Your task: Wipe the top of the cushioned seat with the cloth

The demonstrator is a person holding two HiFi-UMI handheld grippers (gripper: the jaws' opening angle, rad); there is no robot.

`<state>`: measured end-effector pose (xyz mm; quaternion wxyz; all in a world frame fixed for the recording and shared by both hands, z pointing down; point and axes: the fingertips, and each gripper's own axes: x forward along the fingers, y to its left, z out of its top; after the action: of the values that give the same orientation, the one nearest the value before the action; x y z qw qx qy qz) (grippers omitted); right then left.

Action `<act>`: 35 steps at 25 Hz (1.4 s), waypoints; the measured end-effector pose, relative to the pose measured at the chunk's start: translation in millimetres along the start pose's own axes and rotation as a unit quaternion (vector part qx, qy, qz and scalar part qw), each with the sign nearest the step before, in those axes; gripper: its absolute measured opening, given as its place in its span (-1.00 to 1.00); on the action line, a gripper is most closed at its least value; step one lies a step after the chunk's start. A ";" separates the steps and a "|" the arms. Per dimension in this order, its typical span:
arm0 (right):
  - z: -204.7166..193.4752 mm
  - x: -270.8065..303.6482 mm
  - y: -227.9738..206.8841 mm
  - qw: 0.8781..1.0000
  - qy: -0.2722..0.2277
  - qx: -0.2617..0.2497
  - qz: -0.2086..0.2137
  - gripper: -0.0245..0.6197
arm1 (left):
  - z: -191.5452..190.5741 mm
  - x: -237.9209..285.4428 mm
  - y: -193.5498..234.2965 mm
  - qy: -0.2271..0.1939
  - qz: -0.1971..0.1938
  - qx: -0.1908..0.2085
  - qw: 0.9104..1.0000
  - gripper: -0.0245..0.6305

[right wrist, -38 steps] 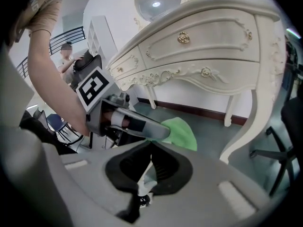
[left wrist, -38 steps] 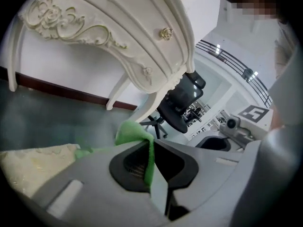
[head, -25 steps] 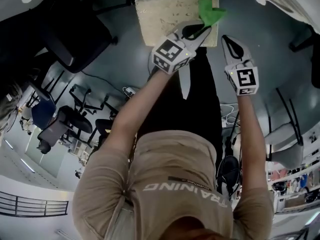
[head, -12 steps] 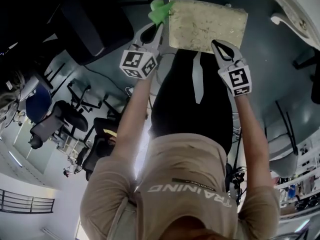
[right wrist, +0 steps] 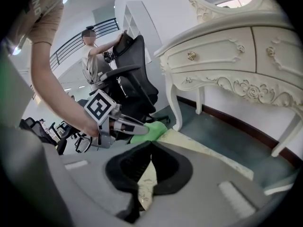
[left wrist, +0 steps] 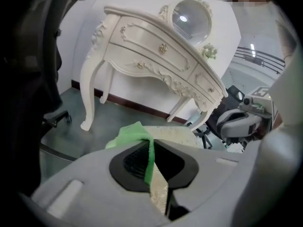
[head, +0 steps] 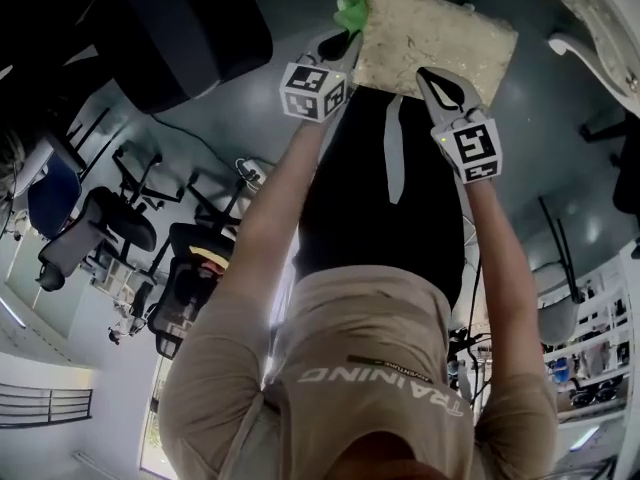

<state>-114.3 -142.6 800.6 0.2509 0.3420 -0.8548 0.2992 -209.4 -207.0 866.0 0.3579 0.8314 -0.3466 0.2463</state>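
Observation:
The cushioned seat point(head: 430, 38) is a pale patterned square at the top of the head view. A green cloth point(head: 350, 13) lies at the seat's far left corner, and my left gripper point(head: 338, 43) is shut on it. The left gripper view shows the cloth point(left wrist: 130, 134) pinched between the dark pads of the left gripper point(left wrist: 151, 143), with the seat point(left wrist: 175, 135) just beyond. My right gripper point(head: 437, 80) rests at the seat's near edge, shut with nothing between its tips. The right gripper view shows the right gripper point(right wrist: 150, 143) over the seat point(right wrist: 199, 150), with the cloth point(right wrist: 149, 129) ahead of it.
A white carved dressing table point(left wrist: 156, 51) with a round mirror stands just behind the seat. Black office chairs point(head: 180, 28) stand to the left on the grey floor. Another person point(right wrist: 92, 56) sits by a black chair point(right wrist: 132, 84) farther off.
My left gripper swept the cloth from the seat's far right corner across to its left edge. The right gripper came up from the floor side to the seat's near edge.

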 end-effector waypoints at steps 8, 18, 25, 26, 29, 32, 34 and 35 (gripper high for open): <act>-13.4 -5.3 -12.9 0.999 0.009 0.025 -0.017 -0.91 | -31.6 53.0 -46.0 0.058 -0.043 0.031 0.997 -0.85; -36.9 -37.1 -48.6 0.996 -0.006 0.064 -0.059 -0.91 | -47.6 81.7 -94.3 0.099 -0.091 0.080 0.988 -0.85; -67.8 -72.1 -72.5 0.992 -0.018 0.091 -0.087 -0.91 | -52.6 110.2 -149.7 0.109 -0.118 0.085 0.983 -0.85; -72.1 -77.1 -75.7 0.991 -0.020 0.095 -0.089 -0.91 | -52.6 115.1 -157.8 0.109 -0.121 0.083 0.983 -0.85; -85.1 -92.0 -84.0 0.989 -0.022 0.106 -0.097 -0.91 | -53.8 128.7 -184.4 0.114 -0.136 0.080 0.981 -0.85; -99.0 -109.7 -94.1 0.988 -0.024 0.111 -0.107 -0.91 | -59.7 142.0 -215.0 0.124 -0.155 0.079 0.977 -0.85; -108.7 -123.2 -102.3 0.986 -0.026 0.115 -0.114 -0.91 | -65.7 151.3 -236.7 0.130 -0.169 0.075 0.974 -0.85; -113.5 -130.3 -107.5 0.986 -0.027 0.117 -0.118 -0.91 | -68.7 156.2 -247.9 0.134 -0.175 0.072 0.973 -0.85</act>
<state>73.6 -71.5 833.5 0.2201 0.4754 -0.7740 0.3557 65.7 -92.0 906.3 0.3780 0.8621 -0.1261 0.3130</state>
